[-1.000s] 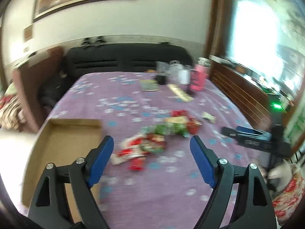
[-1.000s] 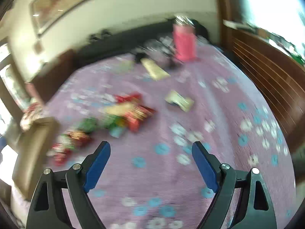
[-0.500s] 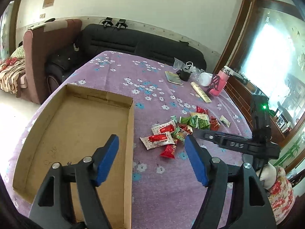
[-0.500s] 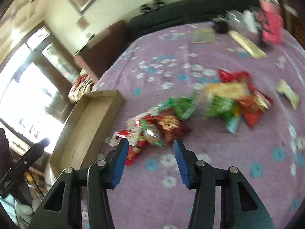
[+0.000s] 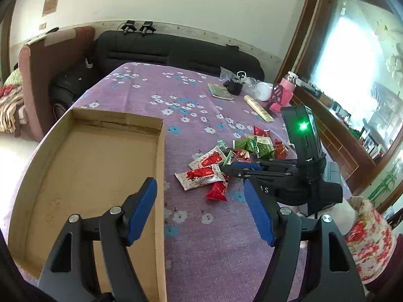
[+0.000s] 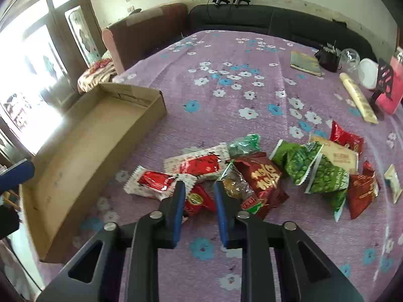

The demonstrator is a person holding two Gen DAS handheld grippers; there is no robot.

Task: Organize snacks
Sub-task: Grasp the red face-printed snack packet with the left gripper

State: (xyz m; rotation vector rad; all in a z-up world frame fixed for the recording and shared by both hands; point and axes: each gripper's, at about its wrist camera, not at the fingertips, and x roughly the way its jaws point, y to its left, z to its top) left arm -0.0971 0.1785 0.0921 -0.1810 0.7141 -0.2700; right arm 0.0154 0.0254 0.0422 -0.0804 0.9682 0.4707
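While the left hand-held gripper (image 5: pixel 200 207) hangs with its jaws apart over the near edge of the cardboard tray (image 5: pixel 83 156), nothing between them, the right hand-held gripper (image 6: pixel 199 201) has its jaws drawn close, a small red packet (image 6: pixel 199 198) in the narrow gap. Only the right wrist view shows that packet up close; whether the pads actually pinch it is hard to tell. The snack pile (image 6: pixel 289 171) sits on the purple flowered table (image 6: pixel 226 95), right of the tray.
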